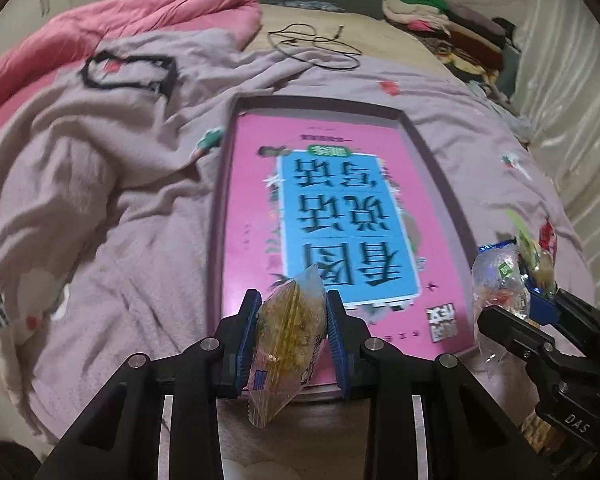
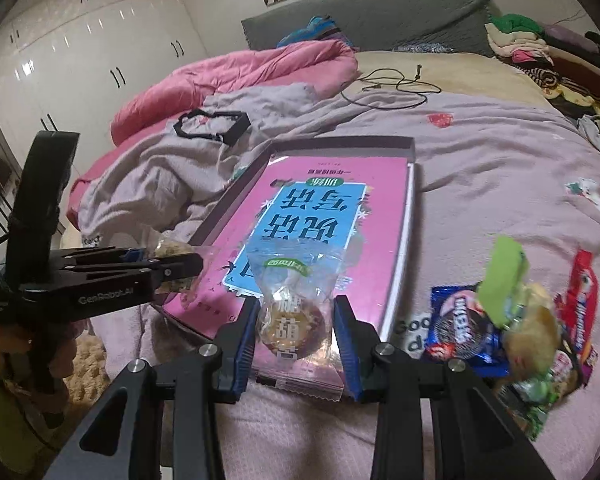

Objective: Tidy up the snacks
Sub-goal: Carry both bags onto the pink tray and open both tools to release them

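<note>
The left hand-held gripper (image 1: 292, 320) is clamped on a clear packet of yellow crumbly snack (image 1: 288, 344), its blue pads pressing both sides, the packet hanging tilted over the near rim of a shallow cardboard box tray (image 1: 428, 136). The right hand-held gripper (image 2: 296, 328) is closed on a clear packet holding a round brown sweet (image 2: 292, 320), with a green label at its top; this packet hangs over the near edge of the same tray. In the left wrist view the right one appears at the tray's near right corner, close beside the left.

Inside the tray lies a pink book with a blue title panel (image 2: 320, 216), covering most of its floor. The tray rests on a lilac blanket (image 2: 500, 168) spread over the bed.

To the right of the tray, on the blanket, sits a loose heap of snacks (image 2: 512, 328): a blue wrapped biscuit pack, a red sachet, a green-topped bag, overlapping one another.

Further back, a black frame-like object (image 2: 216, 124) lies on rumpled bedding, beside a pink duvet (image 2: 240, 68). A black cable (image 2: 396, 88) curls on the beige sheet, and folded clothes (image 2: 540, 44) are stacked near the headboard.
</note>
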A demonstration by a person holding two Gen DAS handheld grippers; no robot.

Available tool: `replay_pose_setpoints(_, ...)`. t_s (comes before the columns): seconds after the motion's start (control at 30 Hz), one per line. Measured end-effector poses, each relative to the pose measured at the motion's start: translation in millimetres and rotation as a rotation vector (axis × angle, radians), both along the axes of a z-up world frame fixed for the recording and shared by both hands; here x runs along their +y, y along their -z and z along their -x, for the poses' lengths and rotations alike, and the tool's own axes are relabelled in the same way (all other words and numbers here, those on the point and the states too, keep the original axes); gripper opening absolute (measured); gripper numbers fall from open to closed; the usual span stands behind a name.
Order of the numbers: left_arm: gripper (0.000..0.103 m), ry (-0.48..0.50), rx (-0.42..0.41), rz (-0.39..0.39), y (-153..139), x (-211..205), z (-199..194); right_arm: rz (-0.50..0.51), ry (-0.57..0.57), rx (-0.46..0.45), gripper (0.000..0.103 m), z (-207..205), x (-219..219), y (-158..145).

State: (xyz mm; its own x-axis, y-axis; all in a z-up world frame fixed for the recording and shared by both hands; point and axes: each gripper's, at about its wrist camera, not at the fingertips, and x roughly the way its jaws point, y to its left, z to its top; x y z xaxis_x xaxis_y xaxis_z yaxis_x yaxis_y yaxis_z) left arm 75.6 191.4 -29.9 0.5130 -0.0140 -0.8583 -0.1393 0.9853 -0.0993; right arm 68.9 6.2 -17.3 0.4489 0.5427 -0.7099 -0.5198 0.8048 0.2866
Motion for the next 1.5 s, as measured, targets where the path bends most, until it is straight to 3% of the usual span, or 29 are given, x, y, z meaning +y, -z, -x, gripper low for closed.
replay_pose_setpoints(0.4, 0.033, -0.034, 0.029, 0.008, 22, 14, 0, 0.081, 0.006, 0.042, 0.038, -15, 19, 28)
replay_pose_setpoints(1.13, 0.036, -0.023, 0.040, -0.006, 24, 10, 1, 0.095, 0.014, 0.084, 0.041, -13, 14, 38)
replay_pose_setpoints(1.5, 0.060, -0.007, 0.004, -0.008, 10, 5, 4, 0.071, 0.011, 0.072, 0.049, -7, 12, 28)
